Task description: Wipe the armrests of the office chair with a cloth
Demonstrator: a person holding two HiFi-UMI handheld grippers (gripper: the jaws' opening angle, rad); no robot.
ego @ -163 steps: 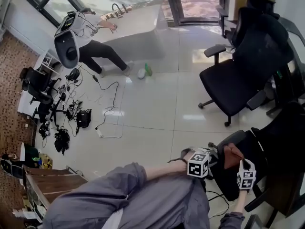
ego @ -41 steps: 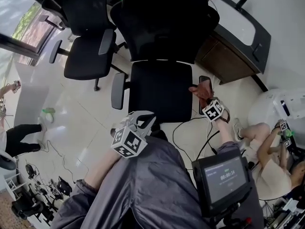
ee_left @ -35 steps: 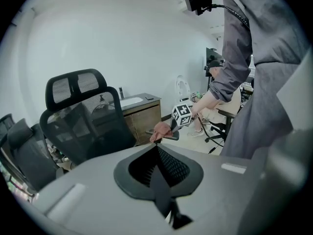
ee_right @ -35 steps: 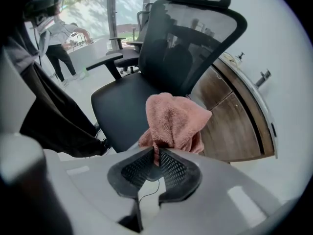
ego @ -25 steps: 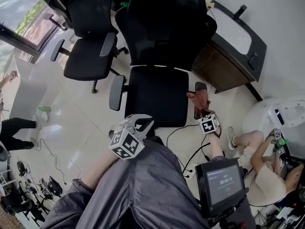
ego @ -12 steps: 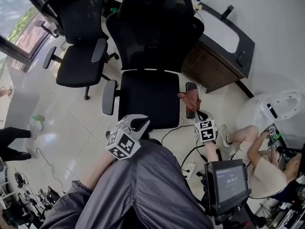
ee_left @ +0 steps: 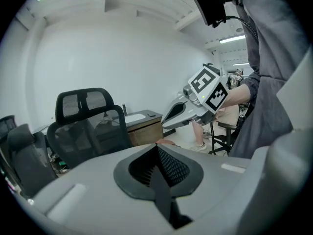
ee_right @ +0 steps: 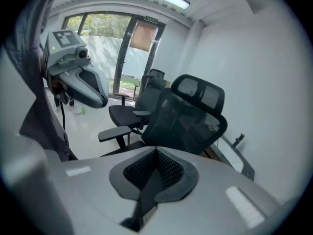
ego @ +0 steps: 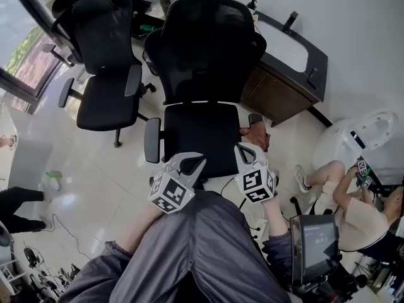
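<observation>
A black office chair [ego: 202,131] stands in front of me, its left armrest [ego: 151,139] bare. A reddish-brown cloth [ego: 255,136] lies crumpled on the right armrest [ego: 255,118]. My right gripper [ego: 243,148] hangs just short of the cloth, shut and empty. Over the seat's front edge my left gripper [ego: 192,160] is also shut and holds nothing. In the left gripper view the right gripper [ee_left: 171,117] shows at the right, with a sliver of cloth [ee_left: 165,142] below it. The right gripper view looks over the chair [ee_right: 190,114] and its left armrest [ee_right: 117,133].
A second black chair [ego: 104,74] stands to the left. A dark desk [ego: 284,49] sits behind the chairs against the wall. A seated person [ego: 353,201] and a white pod [ego: 360,137] are at the right. A screen [ego: 312,245] hangs at my waist.
My right gripper has let go of the cloth and drawn back toward me. The cloth stays on the right armrest. The left gripper has hardly moved.
</observation>
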